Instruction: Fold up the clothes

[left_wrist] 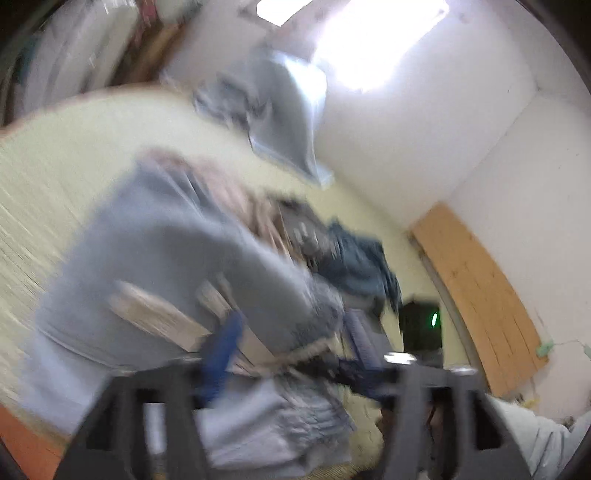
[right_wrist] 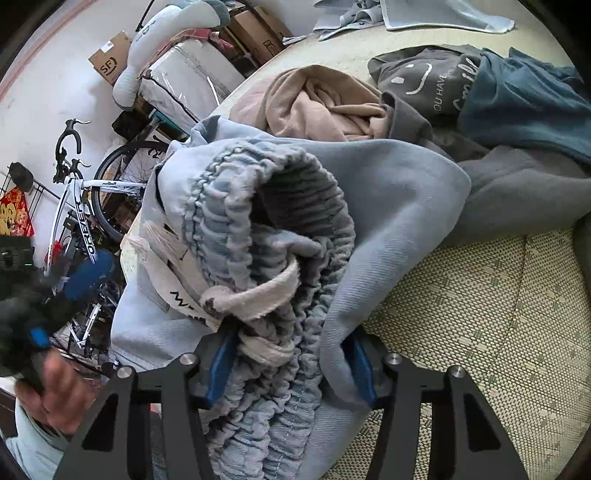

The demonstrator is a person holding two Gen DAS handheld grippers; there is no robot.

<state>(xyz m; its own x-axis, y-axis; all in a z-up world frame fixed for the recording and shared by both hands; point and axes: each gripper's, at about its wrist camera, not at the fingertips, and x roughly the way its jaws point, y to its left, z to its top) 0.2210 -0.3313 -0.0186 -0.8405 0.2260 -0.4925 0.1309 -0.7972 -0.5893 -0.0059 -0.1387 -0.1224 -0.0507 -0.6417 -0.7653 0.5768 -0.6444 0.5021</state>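
Note:
Light blue sweatpants [right_wrist: 388,192] with a ribbed elastic waistband [right_wrist: 280,402] and white drawstring [right_wrist: 258,295] are bunched between the fingers of my right gripper [right_wrist: 291,373], which is shut on the waistband above the woven mat [right_wrist: 480,314]. In the blurred left wrist view the same pants [left_wrist: 166,258] hang in front of my left gripper [left_wrist: 291,369]; cloth lies between its blue-padded fingers [left_wrist: 221,350], but the blur hides how the jaws stand. My left gripper [right_wrist: 88,277] also shows in the right wrist view, held by a hand at the left.
More clothes lie on the mat: a beige garment [right_wrist: 317,103], a dark grey smiley sweatshirt [right_wrist: 424,85], a teal garment [right_wrist: 524,107] and a pale blue piece [right_wrist: 443,14] at the far edge. A bicycle [right_wrist: 81,206], boxes [right_wrist: 110,55] and a wrapped mattress [right_wrist: 192,81] stand beyond.

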